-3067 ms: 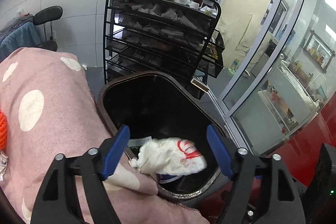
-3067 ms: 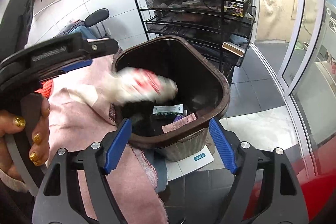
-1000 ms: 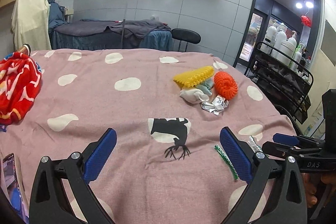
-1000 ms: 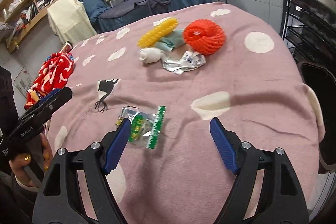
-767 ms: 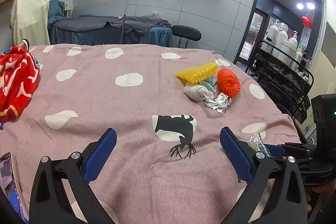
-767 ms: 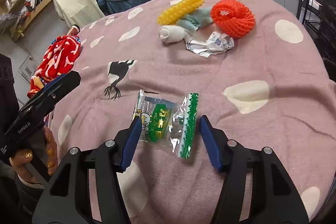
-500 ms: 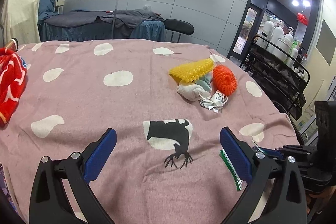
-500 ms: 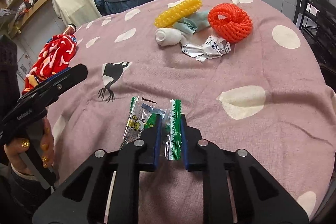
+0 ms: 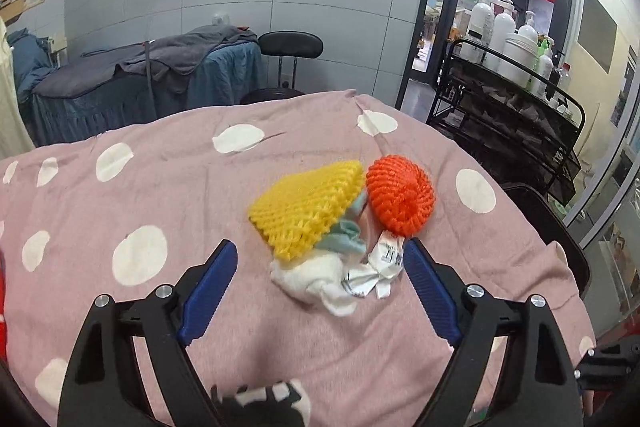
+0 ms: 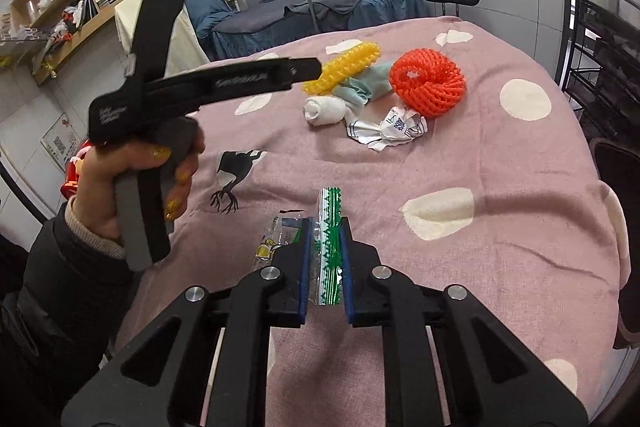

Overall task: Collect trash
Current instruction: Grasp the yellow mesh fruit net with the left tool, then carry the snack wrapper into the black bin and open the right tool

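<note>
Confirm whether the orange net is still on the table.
Yes, the orange net lies on the pink cloth beside the yellow net.

Black tongs (image 10: 324, 239), blue pads (image 9: 210, 285), dark sleeve (image 10: 48, 267)

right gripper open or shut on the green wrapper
Shut on the wrapper: both blue pads of the right gripper press its sides.
</note>
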Demonstrator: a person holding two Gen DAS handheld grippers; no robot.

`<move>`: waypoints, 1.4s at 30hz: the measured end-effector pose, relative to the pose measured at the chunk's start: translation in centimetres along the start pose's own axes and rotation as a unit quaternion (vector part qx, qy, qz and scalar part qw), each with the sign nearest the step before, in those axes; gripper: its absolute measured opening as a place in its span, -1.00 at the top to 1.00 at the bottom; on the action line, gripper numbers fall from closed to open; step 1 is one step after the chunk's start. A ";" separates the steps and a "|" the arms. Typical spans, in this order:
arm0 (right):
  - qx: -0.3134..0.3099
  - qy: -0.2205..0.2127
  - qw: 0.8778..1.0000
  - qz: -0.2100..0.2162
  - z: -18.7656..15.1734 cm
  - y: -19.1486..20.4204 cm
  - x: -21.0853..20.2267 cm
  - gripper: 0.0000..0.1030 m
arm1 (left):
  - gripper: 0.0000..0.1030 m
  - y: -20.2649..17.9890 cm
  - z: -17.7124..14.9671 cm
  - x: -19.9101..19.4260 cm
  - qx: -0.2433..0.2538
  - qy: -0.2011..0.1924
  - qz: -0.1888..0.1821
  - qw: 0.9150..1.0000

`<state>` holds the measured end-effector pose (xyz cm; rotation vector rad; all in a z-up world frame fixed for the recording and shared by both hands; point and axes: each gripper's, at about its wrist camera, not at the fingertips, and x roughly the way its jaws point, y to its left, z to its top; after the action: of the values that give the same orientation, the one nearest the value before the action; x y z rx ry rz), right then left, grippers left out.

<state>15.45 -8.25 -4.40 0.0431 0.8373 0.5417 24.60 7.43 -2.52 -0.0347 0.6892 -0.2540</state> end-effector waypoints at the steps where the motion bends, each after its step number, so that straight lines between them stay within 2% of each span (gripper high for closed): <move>1: 0.003 -0.001 1.000 0.000 0.0 -0.2 0.0 0.73 | -0.59 -0.2 0.6 0.8 0.004 0.002 0.000 1.000; 6: 0.013 -0.004 1.000 0.002 0.2 -1.2 -0.2 0.73 | -0.49 -0.8 2.3 4.9 0.011 0.026 0.013 1.000; 9: 0.017 -0.003 1.000 0.005 0.0 -1.4 -0.2 0.73 | -0.32 -0.4 2.5 6.9 0.003 0.049 0.022 0.999; 11: 0.021 -0.002 1.000 0.007 -0.1 -1.7 -0.1 0.73 | -0.07 0.0 2.2 7.6 -0.001 0.061 0.029 0.998; 16: 0.031 -0.008 0.999 0.009 0.0 -2.5 -0.2 0.73 | 0.10 2.6 2.0 5.6 -0.084 0.040 -0.005 0.996; 18: 0.032 -0.009 0.999 0.010 0.0 -2.6 -0.3 0.73 | 0.17 3.0 1.8 4.6 -0.091 0.028 -0.001 0.995; 23: 0.031 -0.012 0.999 0.015 -0.1 -2.5 -0.4 0.72 | 0.61 3.9 0.5 2.2 -0.094 0.011 0.019 0.995; 25: 0.031 -0.013 0.999 0.016 -0.3 -2.4 -0.5 0.73 | 0.64 4.1 -0.1 1.3 -0.093 0.004 0.031 0.995; 32: 0.035 -0.030 0.999 0.019 -0.7 -2.4 -1.8 0.73 | 0.66 3.1 -1.9 -4.1 -0.109 -0.048 0.024 0.993; 38: 0.041 -0.038 0.998 0.015 -1.2 -2.9 -2.6 0.72 | 0.66 0.2 -3.6 -8.5 -0.097 -0.086 0.011 0.992; 42: 0.047 -0.046 0.998 0.012 -1.5 -3.3 -3.4 0.73 | 0.66 -1.4 -4.5 -10.1 -0.096 -0.094 -0.013 0.991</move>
<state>13.96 -12.95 -3.89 0.1634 0.7736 0.5179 13.96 8.73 0.46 -0.2497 0.5242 -0.2062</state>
